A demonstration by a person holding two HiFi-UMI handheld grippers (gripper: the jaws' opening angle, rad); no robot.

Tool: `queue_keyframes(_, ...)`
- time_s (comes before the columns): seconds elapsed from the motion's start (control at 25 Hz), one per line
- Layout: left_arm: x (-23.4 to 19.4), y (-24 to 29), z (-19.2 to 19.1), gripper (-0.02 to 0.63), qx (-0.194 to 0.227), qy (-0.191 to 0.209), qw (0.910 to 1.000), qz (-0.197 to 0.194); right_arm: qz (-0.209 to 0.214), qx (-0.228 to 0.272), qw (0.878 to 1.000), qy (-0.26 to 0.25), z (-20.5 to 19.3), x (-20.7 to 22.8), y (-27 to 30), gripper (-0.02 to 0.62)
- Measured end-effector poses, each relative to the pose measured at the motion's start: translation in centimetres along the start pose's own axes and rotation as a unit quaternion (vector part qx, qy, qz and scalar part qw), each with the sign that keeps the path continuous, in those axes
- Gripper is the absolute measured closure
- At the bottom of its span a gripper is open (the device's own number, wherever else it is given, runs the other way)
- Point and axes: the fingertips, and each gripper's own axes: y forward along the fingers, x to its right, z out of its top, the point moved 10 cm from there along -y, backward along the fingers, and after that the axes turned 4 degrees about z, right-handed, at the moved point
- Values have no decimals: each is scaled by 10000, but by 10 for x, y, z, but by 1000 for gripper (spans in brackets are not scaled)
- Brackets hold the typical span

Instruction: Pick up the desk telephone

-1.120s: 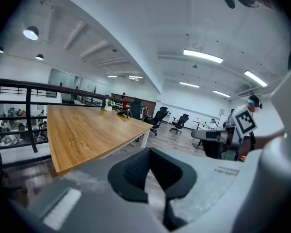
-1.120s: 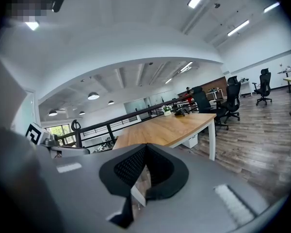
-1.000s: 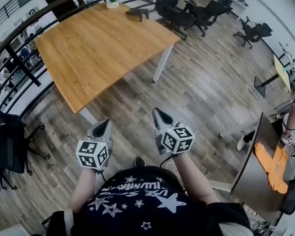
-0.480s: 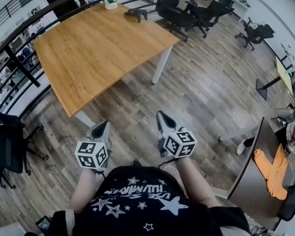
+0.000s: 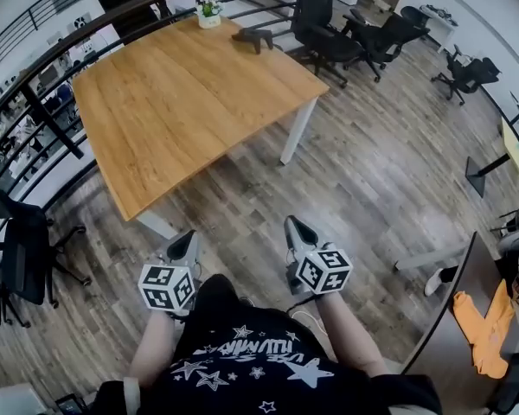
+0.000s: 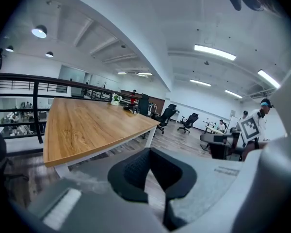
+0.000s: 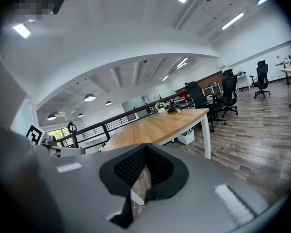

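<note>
Desk telephone (image 5: 253, 39) at table's (image 5: 173, 102) far edge; open floor (image 5: 372, 162) beside near corner.

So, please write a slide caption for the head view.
Left gripper and right gripper, shut and empty, short of the desk telephone on the table.

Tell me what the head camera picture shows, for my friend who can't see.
Looking down, a person holds the left gripper and right gripper, both shut and empty, over a wooden floor. Ahead stands a big wooden table with the dark desk telephone and a small potted plant at its far end.
</note>
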Motion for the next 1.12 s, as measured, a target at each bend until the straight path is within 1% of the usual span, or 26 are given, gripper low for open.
queue_keyframes(0.2, -11, 26, 0, 604, -151, -59, 9999, 20, -74, -157, 9998, 83, -1, 16, 25, 595)
queue_keyframes(0.36, -23, 64, 5, 604, -284, -133, 9995, -26, -194, -417, 9989, -107, 1, 36, 46, 595)
queue_keyframes(0.48, -36, 97, 16, 604, -319, -240, 9992, -100, -349, -393, 9986, -35, 12, 60, 66, 595)
queue_keyframes(0.56, -46, 124, 29, 604, -361, -307, 9988, -114, -489, -287, 9983, 91, 26, 76, 84, 595)
queue_keyframes(0.64, -57, 149, 48, 604, -384, -354, 9985, -132, -540, -232, 9981, 180, 43, 86, 107, 595)
queue_keyframes(0.84, -74, 198, 94, 604, -357, -227, 9989, -223, -552, -164, 9980, 276, 80, 107, 159, 595)
queue_keyframes(0.96, -90, 223, 112, 604, -401, -109, 9989, -237, -556, -90, 9976, 403, 92, 118, 192, 595)
queue_keyframes(1.12, -117, 252, 127, 604, -421, -113, 9989, -197, -562, -19, 9975, 418, 106, 131, 230, 595)
